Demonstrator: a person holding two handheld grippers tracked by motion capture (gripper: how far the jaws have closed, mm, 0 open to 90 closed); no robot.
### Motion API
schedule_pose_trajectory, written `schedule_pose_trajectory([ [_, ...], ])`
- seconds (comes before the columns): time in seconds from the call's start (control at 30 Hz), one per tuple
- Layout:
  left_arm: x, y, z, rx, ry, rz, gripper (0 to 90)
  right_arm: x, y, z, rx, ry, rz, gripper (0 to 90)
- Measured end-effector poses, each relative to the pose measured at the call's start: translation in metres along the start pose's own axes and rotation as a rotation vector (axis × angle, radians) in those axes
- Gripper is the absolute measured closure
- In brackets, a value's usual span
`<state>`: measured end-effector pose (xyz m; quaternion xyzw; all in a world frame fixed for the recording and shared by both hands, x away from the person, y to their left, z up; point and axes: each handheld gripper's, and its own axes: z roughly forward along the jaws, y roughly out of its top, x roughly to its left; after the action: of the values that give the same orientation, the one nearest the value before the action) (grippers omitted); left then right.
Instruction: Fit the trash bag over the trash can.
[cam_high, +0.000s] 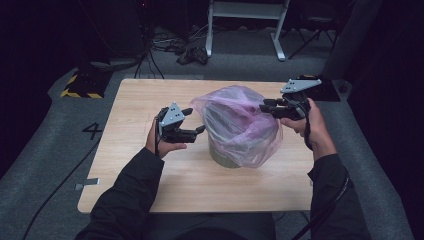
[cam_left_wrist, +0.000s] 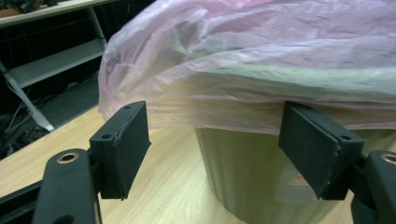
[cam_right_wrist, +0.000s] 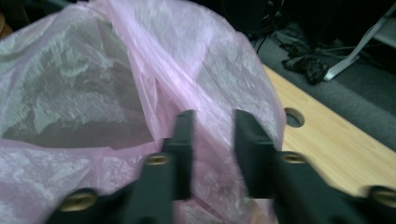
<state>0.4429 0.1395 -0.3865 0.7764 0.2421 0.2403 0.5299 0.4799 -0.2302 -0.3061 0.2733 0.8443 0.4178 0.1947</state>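
A thin pink plastic bag (cam_high: 240, 120) is draped over a small olive-green bin (cam_high: 225, 157) standing mid-table. My left gripper (cam_high: 195, 120) is open beside the bin's left side. In the left gripper view its jaws stand wide apart (cam_left_wrist: 215, 140), with the bag's hem (cam_left_wrist: 261, 51) and the bin wall (cam_left_wrist: 247, 172) just beyond them. My right gripper (cam_high: 265, 106) is at the bag's upper right edge. In the right gripper view its jaws (cam_right_wrist: 212, 135) are blurred with a narrow gap between them, and pink film (cam_right_wrist: 93, 84) lies close behind and between them.
The wooden table (cam_high: 150, 95) has a cable hole (cam_right_wrist: 293, 117) near its right edge. On the floor beyond it stand a white desk frame (cam_high: 245, 25), loose cables (cam_high: 192, 52) and a yellow-and-black striped base (cam_high: 80, 85). A metal shelf (cam_left_wrist: 56, 60) stands off to the left.
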Motion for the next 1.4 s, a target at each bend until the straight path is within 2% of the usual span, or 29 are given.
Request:
schedule_pose_trajectory([
  [0.07,0.0,0.0,0.002,0.004,0.034,0.033,26.4,0.0,0.0,0.003,0.016,0.014,-0.006,83.0],
  [0.1,0.002,0.0,0.003,0.006,0.032,0.027,27.2,0.001,0.0,0.004,0.019,0.013,-0.005,84.7],
  [0.23,0.012,-0.002,0.005,-0.01,0.033,-0.031,23.0,0.003,0.001,0.006,0.021,-0.004,-0.019,90.0],
  [0.3,0.016,-0.001,0.006,-0.008,0.046,-0.038,21.5,0.003,0.002,0.005,0.007,-0.007,-0.023,90.0],
  [0.33,0.019,-0.001,0.006,-0.009,0.034,-0.054,20.3,0.003,0.002,0.005,0.003,-0.015,-0.023,90.0],
  [0.43,0.028,0.001,0.011,-0.007,0.037,-0.09,18.2,0.002,0.004,0.005,-0.018,-0.026,-0.015,90.0],
  [0.47,0.031,0.001,0.013,-0.005,0.023,-0.112,18.4,0.001,0.004,0.005,-0.025,-0.036,-0.005,90.0],
  [0.53,0.035,0.0,0.019,-0.01,-0.019,-0.146,24.7,0.0,0.004,0.005,-0.048,-0.025,0.012,90.0],
  [0.57,0.035,0.0,0.022,-0.005,-0.019,-0.145,30.2,-0.001,0.004,0.005,-0.053,-0.026,0.018,90.0],
  [0.6,0.035,0.001,0.024,-0.002,-0.016,-0.131,39.5,-0.002,0.004,0.006,-0.059,-0.025,0.026,90.0],
  [0.67,0.033,0.0,0.028,-0.006,-0.047,-0.108,58.6,-0.003,0.003,0.007,-0.067,-0.026,0.036,90.0],
  [0.7,0.031,0.001,0.03,0.001,-0.025,-0.086,68.3,-0.005,0.002,0.008,-0.077,-0.03,0.051,90.0],
  [0.8,0.028,0.001,0.033,0.019,-0.01,-0.052,87.3,-0.013,-0.004,0.009,-0.088,-0.056,0.096,90.0],
  [0.9,0.028,0.001,0.034,0.028,-0.013,-0.051,90.0,-0.02,-0.011,0.011,-0.081,-0.079,0.124,90.0],
  [1.0,0.028,0.0,0.033,0.04,-0.006,-0.039,90.0,-0.025,-0.016,0.011,-0.107,-0.084,0.154,90.0],
  [1.13,0.029,-0.001,0.032,0.043,-0.006,-0.04,90.0,-0.026,-0.018,0.007,-0.139,-0.097,0.16,89.8],
  [1.17,0.029,-0.002,0.031,0.044,-0.002,-0.037,90.0,-0.026,-0.017,0.004,-0.154,-0.103,0.146,86.5],
  [1.23,0.03,-0.004,0.03,0.052,0.002,-0.033,90.0,-0.026,-0.016,-0.003,-0.162,-0.146,0.132,86.8],
  [1.3,0.033,-0.007,0.029,0.065,0.004,-0.04,90.0,-0.029,-0.017,-0.007,-0.151,-0.151,0.134,83.2],
  [1.33,0.034,-0.008,0.028,0.064,0.0,-0.043,90.0,-0.031,-0.018,-0.008,-0.131,-0.15,0.126,76.3],
  [1.4,0.035,-0.008,0.026,0.052,0.001,-0.044,88.7,-0.033,-0.021,-0.009,-0.113,-0.121,0.115,55.6],
])
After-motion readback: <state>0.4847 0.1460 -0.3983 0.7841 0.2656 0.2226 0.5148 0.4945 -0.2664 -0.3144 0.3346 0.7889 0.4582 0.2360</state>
